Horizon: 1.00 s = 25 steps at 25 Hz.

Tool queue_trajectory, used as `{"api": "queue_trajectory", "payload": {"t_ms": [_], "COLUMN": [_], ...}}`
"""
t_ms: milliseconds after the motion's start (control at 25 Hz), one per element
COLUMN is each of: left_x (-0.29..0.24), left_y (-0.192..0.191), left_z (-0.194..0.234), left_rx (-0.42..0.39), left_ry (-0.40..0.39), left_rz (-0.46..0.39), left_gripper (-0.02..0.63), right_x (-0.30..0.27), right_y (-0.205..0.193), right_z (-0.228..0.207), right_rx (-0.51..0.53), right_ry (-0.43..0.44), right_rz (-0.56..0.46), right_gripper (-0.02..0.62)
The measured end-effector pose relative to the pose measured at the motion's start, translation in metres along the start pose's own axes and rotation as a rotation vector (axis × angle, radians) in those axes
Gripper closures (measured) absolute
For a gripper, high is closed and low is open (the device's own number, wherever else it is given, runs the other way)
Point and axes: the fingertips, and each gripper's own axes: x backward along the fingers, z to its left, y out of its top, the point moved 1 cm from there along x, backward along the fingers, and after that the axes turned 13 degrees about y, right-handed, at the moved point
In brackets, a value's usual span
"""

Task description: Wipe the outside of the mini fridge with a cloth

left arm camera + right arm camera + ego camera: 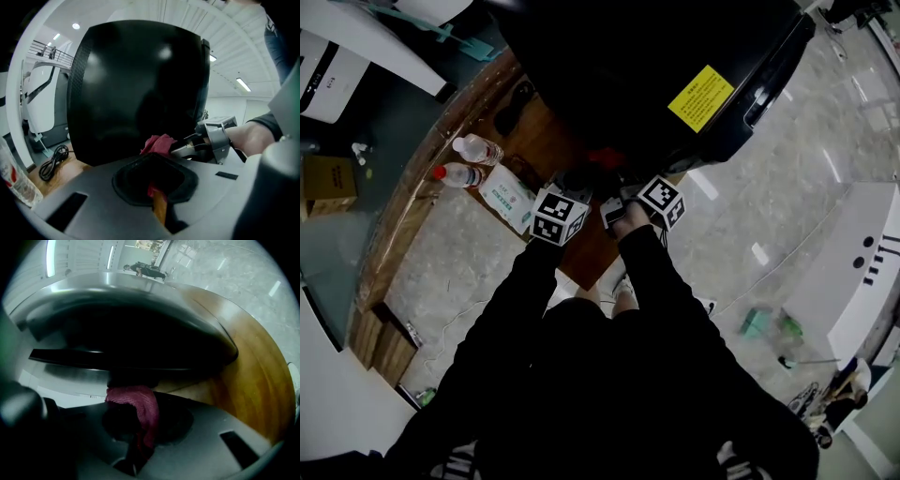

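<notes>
Both tongs are pinching the red cloth: left tongs on a scrap, right tongs on a fold. It is sitting low against the mini fridge. Risk: tugging apart could be slipping the cloth free onto the counter.

A white-capped bottle and a red-capped bottle lie side by side on the wooden table, just beside a white-and-green packet. A black cable lies coiled on the wood. A cardboard box sits well apart, off the table.

Black mini fridge with yellow label; crimson cloth; brown wooden table.
</notes>
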Motion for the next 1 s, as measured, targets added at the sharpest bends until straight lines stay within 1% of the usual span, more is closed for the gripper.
{"api": "queue_trajectory", "payload": {"t_ms": [120, 240, 360, 440, 560, 640, 720, 800, 880, 920, 1000], "left_x": [-0.014, -0.022, -0.024, -0.021, -0.007, 0.01, 0.032, 0.057, 0.084, 0.096, 0.119], "left_y": [-0.022, -0.04, -0.05, -0.05, -0.041, -0.029, -0.011, 0.01, 0.031, 0.041, 0.062], "left_z": [0.0, -0.003, -0.005, -0.006, -0.01, -0.015, -0.02, -0.024, -0.03, -0.035, -0.049], "left_rx": [0.003, -0.01, -0.015, -0.012, -0.021, -0.017, 0.017, 0.089, 0.16, 0.175, 0.154], "left_ry": [-0.01, -0.022, -0.024, -0.022, -0.019, -0.021, -0.017, -0.002, 0.002, -0.004, -0.025], "left_rz": [0.063, 0.109, 0.129, 0.125, 0.094, 0.056, 0.008, -0.044, -0.089, -0.106, -0.132], "left_gripper": [0.6, 0.6, 0.6, 0.6, 0.6, 0.6, 0.6, 0.6, 0.6, 0.6, 0.6], "right_x": [-0.006, -0.007, -0.008, -0.007, 0.001, 0.013, 0.027, 0.045, 0.063, 0.072, 0.093], "right_y": [-0.002, -0.001, -0.001, -0.004, -0.018, -0.024, -0.024, -0.023, -0.024, -0.025, -0.023], "right_z": [-0.029, -0.049, -0.056, -0.053, -0.027, -0.007, 0.015, 0.043, 0.077, 0.097, 0.141], "right_rx": [-0.032, -0.022, -0.018, 0.03, 0.193, 0.289, 0.362, 0.454, 0.601, 0.701, 0.924], "right_ry": [-0.003, -0.026, -0.035, -0.032, -0.008, 0.009, 0.03, 0.07, 0.117, 0.136, 0.169], "right_rz": [0.007, 0.009, 0.007, 0.041, 0.167, 0.224, 0.243, 0.268, 0.322, 0.352, 0.385], "right_gripper": [0.554, 0.554, 0.554, 0.554, 0.554, 0.555, 0.555, 0.556, 0.558, 0.558, 0.558]}}
